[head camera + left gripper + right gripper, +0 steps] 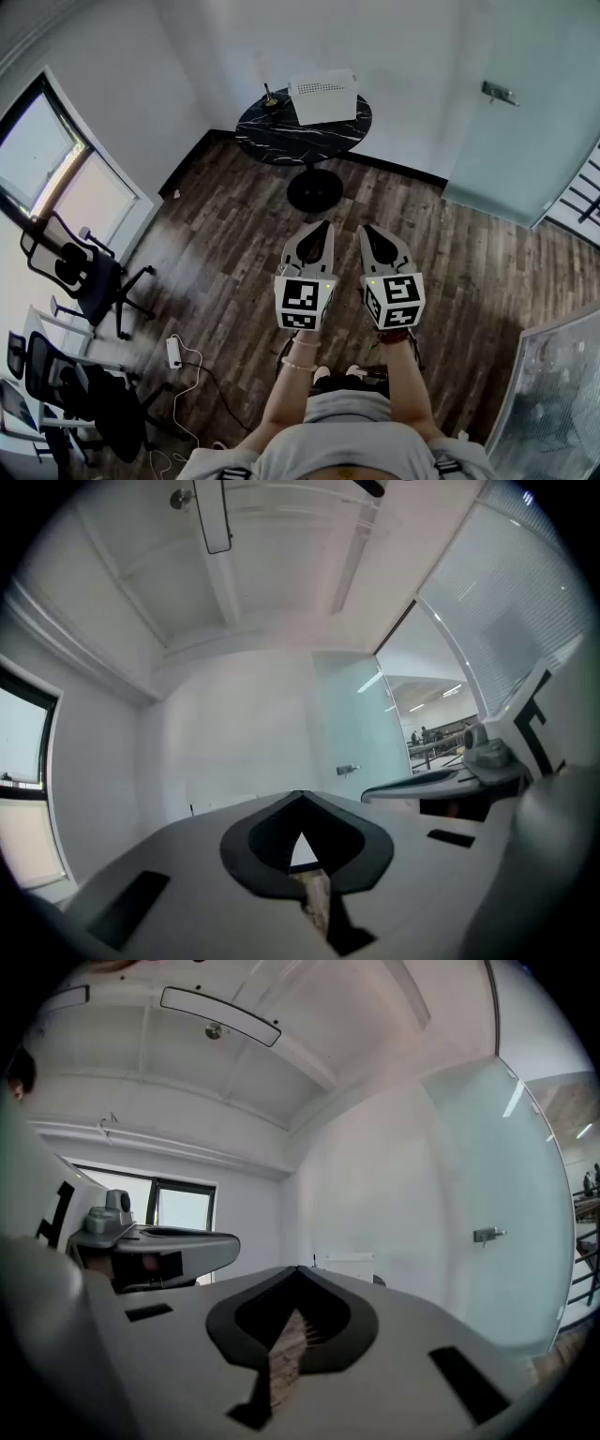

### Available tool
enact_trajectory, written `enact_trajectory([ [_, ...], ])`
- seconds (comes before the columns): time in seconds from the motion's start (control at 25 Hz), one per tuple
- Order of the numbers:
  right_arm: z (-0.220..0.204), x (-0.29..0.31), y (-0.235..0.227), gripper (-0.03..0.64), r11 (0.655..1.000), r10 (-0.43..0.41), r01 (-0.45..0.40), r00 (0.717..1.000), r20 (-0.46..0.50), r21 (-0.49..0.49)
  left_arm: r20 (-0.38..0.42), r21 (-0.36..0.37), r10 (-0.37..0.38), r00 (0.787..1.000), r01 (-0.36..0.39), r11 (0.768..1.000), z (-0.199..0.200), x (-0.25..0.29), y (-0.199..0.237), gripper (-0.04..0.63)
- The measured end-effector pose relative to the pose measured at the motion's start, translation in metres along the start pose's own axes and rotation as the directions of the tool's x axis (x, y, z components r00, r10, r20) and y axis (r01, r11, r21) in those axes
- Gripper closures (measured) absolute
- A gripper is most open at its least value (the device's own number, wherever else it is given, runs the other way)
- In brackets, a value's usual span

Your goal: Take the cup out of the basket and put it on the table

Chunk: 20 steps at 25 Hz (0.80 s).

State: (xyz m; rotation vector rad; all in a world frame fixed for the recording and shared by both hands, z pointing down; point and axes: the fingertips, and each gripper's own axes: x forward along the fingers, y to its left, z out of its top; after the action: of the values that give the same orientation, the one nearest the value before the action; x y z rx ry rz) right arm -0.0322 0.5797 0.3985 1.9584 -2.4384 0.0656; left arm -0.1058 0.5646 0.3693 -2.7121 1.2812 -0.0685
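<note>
A white basket (323, 96) stands on the round black marble table (281, 131) across the room. No cup shows in any view. A small dark upright object (269, 96) stands on the table beside the basket. My left gripper (323, 226) and right gripper (367, 228) are held side by side at waist height, level and pointing toward the table, well short of it. In the left gripper view the left gripper (300, 796) has its jaws together with nothing between them. In the right gripper view the right gripper (300, 1269) is likewise shut and empty.
Wood floor lies between me and the table. Black office chairs (82, 272) stand by the window at the left, with a power strip (174, 352) and cable on the floor. A frosted glass door (525, 112) is at the right, and a wired-glass panel (562, 394) at the lower right.
</note>
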Motion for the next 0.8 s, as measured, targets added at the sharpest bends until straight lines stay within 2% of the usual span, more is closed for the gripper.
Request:
enact_trajectory([
  [0.24, 0.0, -0.002, -0.009, 0.609, 1.0, 0.005, -0.005, 1.0, 0.002, 0.006, -0.003, -0.016, -0.006, 1.0, 0.006, 1.0, 0.0, 0.005, -0.008, 0.591],
  [0.52, -0.003, -0.01, -0.02, 0.609, 0.999, 0.021, -0.021, 1.0, 0.013, 0.023, -0.01, 0.017, 0.004, 1.0, -0.004, 1.0, 0.001, 0.01, -0.024, 0.591],
  [0.8, -0.004, -0.016, -0.03, 0.609, 1.0, 0.011, -0.011, 1.0, 0.019, 0.009, -0.004, -0.012, 0.007, 1.0, -0.007, 1.0, 0.0, 0.011, -0.032, 0.591],
])
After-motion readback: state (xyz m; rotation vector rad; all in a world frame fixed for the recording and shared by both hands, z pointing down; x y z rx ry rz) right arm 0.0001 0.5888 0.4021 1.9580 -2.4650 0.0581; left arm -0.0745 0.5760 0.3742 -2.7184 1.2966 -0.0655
